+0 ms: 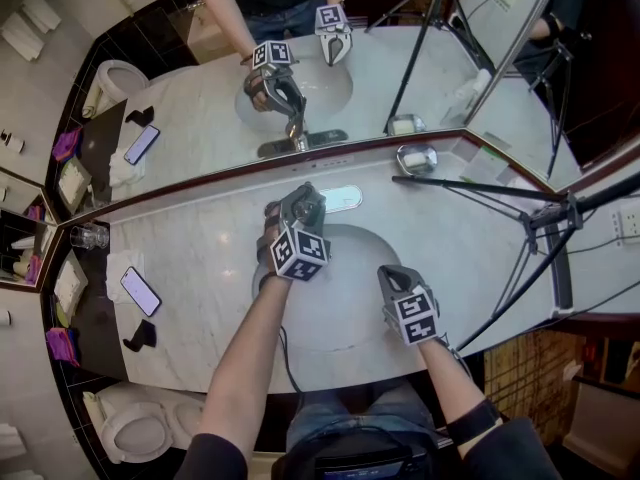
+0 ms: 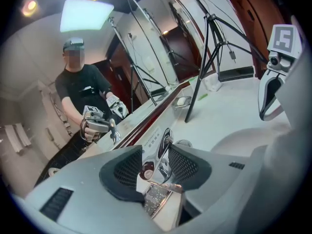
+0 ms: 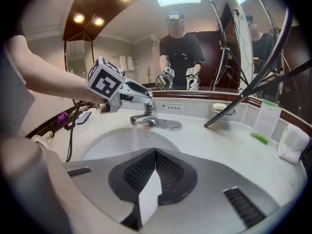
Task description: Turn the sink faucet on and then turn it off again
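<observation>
One-handedly clamping the left claw [image 2: 155,147] onto the faucet handle [image 2: 160,168] at the back of the sink [image 3: 107,145], holding the right claw [image 3: 156,149] pressed together and empty over its near edge, running water [image 3: 135,134] from the spout [image 3: 138,120], on a pale marble counter [image 3: 219,135].

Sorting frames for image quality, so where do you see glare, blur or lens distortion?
Head view: sharp, even light, white marble counter bowed. Left gripper view: rectangular ceiling light panel blown out, chrome sink faucet soft, corners dark. Right gripper view: round ceiling spotlights flare.
</observation>
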Demonstrator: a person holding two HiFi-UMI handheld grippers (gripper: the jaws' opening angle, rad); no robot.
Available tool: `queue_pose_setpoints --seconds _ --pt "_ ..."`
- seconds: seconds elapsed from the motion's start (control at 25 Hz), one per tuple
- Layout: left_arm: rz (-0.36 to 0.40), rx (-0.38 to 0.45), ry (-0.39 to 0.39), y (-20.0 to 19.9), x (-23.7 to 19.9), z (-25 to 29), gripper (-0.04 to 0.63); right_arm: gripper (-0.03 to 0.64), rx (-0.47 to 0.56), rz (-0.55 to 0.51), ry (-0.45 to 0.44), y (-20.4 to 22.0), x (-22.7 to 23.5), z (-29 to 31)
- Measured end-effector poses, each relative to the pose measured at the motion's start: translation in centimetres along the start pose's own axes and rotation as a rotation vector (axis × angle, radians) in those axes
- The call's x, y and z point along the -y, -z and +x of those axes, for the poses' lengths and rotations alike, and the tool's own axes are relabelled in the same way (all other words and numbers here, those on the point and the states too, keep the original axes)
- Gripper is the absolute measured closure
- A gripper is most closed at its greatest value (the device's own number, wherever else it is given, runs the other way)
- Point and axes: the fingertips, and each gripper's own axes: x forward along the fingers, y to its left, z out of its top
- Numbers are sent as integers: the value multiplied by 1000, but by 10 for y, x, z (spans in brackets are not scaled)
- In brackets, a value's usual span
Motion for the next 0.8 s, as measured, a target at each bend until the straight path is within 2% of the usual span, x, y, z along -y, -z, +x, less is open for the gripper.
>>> queue_pose_setpoints --seconds 0.12,0.32,0.4,0.52,0.8 --pt "17 1 -5 1 6 -17 437 594 9 -6 -4 -3 -6 -5" --pt "6 -1 -36 5 12 -53 520 595 27 -18 -13 -11 -17 -16" --pt "-14 1 -49 8 15 -70 574 595 37 -24 -15 -16 -22 -21" --pt "-58 8 -64 9 15 -98 592 595 55 -40 -16 -26 -28 -30" --pt "-254 37 -96 13 10 -158 592 595 88 -75 -15 -47 -39 -45"
